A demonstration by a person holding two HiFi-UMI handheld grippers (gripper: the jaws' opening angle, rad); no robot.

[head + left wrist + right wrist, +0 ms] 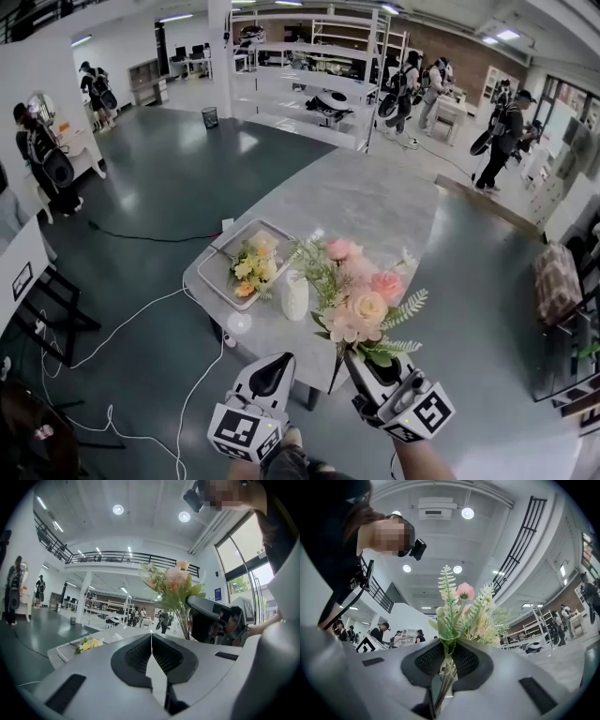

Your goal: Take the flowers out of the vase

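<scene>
Fingers of the left gripper (279, 364) are clenched together on nothing, at the near edge of the table (356, 197). Beyond, a tray (217, 272) holds yellow flowers (251, 269). Right of the white vase (295, 295), the right gripper (354, 358) grasps the stems of the pink bouquet (361, 295), seemingly lifted clear of it.

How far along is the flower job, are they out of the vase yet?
Done: a bunch of yellow flowers lies in the grey rectangular tray, and the small white vase looks empty. In hand: the right gripper is shut on the stems of the pink-and-green bouquet, clear of the vase. The left gripper is shut and empty. Left: setting the bouquet down, probably by the tray.
</scene>
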